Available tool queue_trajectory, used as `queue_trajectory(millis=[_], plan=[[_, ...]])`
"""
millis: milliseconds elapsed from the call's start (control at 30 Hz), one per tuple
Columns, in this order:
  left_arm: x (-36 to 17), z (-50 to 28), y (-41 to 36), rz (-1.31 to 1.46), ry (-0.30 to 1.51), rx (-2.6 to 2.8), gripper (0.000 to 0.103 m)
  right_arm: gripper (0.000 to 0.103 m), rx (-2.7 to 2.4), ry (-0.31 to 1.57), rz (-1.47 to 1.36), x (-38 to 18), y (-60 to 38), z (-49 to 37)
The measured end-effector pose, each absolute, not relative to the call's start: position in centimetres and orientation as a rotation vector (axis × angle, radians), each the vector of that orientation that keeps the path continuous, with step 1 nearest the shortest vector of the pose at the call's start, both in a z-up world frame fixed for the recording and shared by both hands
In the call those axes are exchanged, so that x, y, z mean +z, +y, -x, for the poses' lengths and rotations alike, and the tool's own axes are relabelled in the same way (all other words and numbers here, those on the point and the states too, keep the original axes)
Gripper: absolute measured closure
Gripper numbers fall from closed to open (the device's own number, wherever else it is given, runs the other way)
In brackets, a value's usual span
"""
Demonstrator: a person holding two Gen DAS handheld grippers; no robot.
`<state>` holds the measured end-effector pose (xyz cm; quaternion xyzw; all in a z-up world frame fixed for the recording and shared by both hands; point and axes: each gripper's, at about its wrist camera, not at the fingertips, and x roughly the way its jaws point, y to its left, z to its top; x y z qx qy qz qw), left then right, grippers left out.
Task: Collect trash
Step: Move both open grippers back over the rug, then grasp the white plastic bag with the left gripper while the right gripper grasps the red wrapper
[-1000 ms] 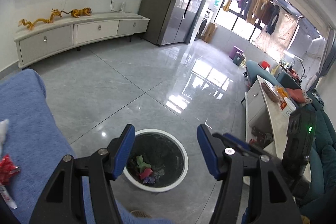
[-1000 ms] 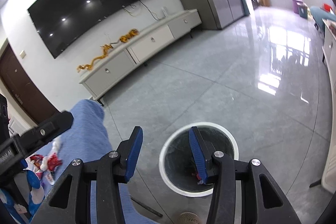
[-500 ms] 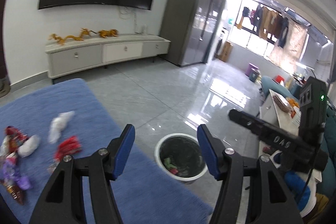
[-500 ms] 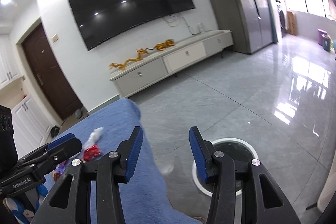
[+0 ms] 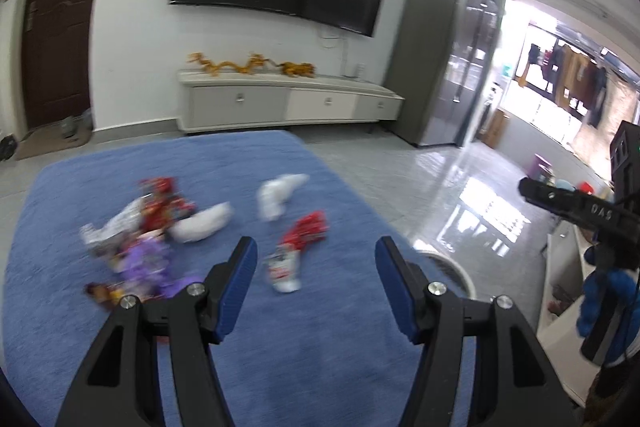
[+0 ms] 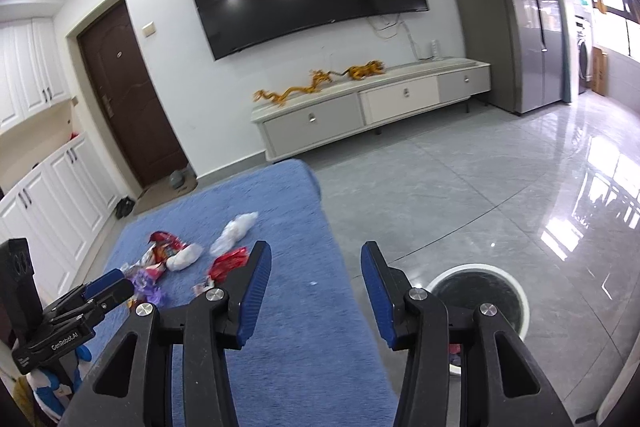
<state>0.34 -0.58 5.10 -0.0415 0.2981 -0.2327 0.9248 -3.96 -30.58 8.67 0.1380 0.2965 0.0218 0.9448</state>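
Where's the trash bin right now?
The round white-rimmed trash bin stands on the grey tile floor, lower right in the right wrist view, just off the right edge of the blue cloth that holds the wrappers.

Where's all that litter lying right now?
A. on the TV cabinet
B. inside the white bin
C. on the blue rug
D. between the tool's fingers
C: the wrappers and crumpled tissues lie scattered on the blue rug, beside the white bin.

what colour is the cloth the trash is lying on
Blue. The cloth under the trash shows best in the right wrist view.
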Motion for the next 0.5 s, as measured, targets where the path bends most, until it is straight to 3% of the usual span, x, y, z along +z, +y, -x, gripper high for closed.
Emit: queue_trajectory(millis=[500], plan=[[-0.2,-6.4,14.0,0.298,0.708,-0.199,0.043,0.056,0.193,0.757,-0.261,4.4,-23.8,-1.7]])
